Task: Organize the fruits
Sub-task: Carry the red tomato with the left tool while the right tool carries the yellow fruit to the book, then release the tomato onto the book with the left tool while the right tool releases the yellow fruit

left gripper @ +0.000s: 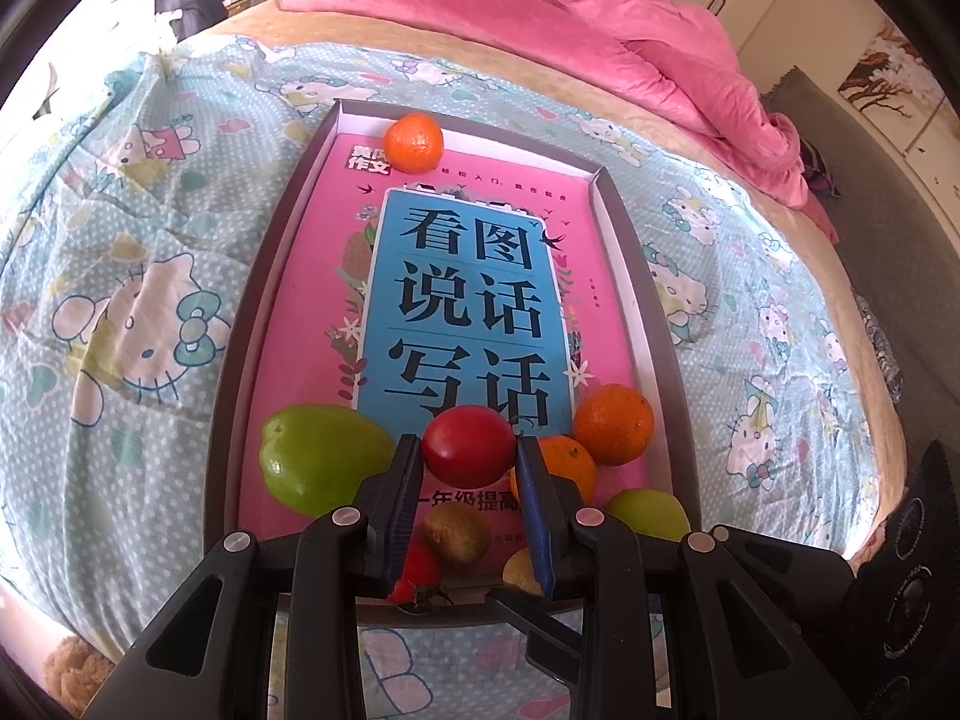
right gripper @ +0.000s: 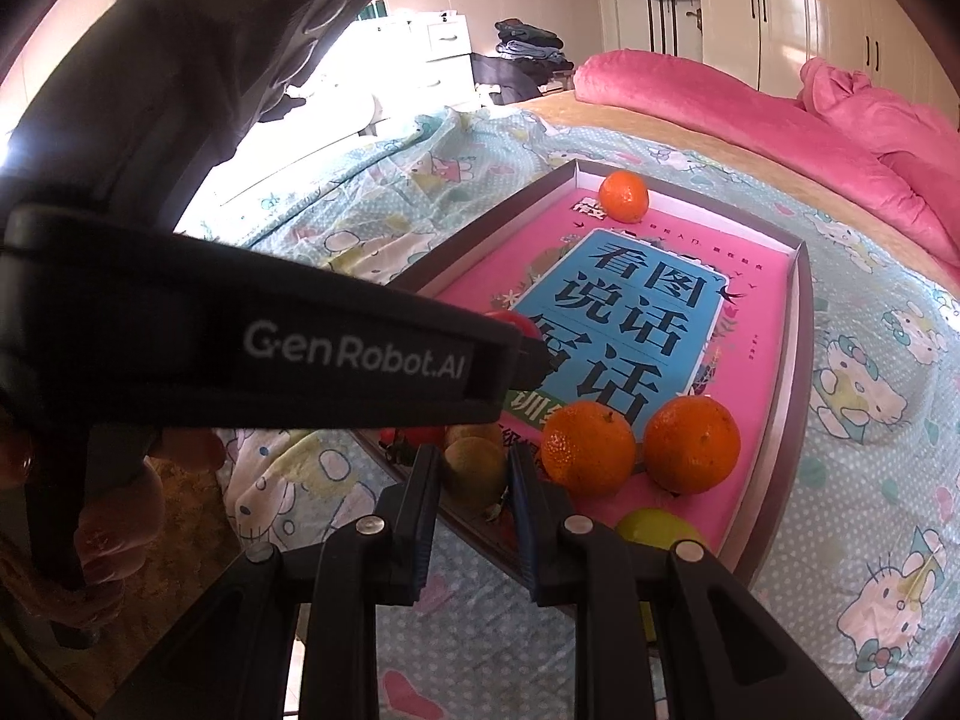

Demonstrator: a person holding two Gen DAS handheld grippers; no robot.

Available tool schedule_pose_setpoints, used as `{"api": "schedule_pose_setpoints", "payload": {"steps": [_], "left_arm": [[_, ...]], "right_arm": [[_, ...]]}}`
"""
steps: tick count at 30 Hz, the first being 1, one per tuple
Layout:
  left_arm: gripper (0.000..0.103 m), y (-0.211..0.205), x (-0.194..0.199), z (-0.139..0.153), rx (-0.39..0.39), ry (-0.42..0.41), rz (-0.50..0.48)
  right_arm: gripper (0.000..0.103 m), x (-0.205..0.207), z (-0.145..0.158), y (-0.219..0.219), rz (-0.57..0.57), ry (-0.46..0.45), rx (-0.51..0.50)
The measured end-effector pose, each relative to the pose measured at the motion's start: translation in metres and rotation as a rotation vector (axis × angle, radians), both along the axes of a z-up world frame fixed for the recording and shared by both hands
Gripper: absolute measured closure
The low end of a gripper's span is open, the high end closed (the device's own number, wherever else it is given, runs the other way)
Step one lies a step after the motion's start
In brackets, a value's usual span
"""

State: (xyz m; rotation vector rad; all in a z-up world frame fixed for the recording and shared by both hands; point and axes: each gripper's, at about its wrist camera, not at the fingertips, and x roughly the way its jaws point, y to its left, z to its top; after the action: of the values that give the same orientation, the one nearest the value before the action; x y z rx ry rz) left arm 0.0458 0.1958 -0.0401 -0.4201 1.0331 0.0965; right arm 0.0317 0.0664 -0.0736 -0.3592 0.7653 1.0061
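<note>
The left gripper (left gripper: pixel 468 450) has its fingers clamped on a red tomato (left gripper: pixel 469 443) above the fruit-filled tray (left gripper: pixel 645 276) on the bed, the right gripper (right gripper: pixel 474 480) hovers closed and empty; best lowered gently, avoiding the oranges (left gripper: pixel 612 423).

The left gripper (left gripper: pixel 468 450) points steeply down, its jaws clamped on a red tomato (left gripper: pixel 468 443). The right gripper (right gripper: pixel 474 483) also tilts down, jaws closed on a kiwi (right gripper: pixel 474 471). A hand (right gripper: pixel 114 516) grips the left handle.
</note>
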Motion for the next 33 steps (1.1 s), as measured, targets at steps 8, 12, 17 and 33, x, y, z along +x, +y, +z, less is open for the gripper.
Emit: {"api": "schedule_pose_setpoints", "payload": {"steps": [8,12,17,33], "left_arm": [[0.071,-0.003,0.001,-0.003,0.005,0.013,-0.003],[0.07,-0.006,0.002,-0.004,0.012,0.017,-0.01],[0.07,-0.007,0.002,-0.006,0.011,0.024,-0.014],[0.055,-0.01,0.002,-0.006,0.016,0.03,-0.016]], "right_arm": [[0.073,-0.007,0.004,-0.013,-0.011,-0.012,0.0],[0.067,-0.006,0.005,-0.021,-0.033,-0.004,0.006],[0.066,-0.004,0.008,-0.029,-0.055,0.012,0.025],[0.065,0.004,0.011,-0.038,-0.104,0.004,0.031]]}}
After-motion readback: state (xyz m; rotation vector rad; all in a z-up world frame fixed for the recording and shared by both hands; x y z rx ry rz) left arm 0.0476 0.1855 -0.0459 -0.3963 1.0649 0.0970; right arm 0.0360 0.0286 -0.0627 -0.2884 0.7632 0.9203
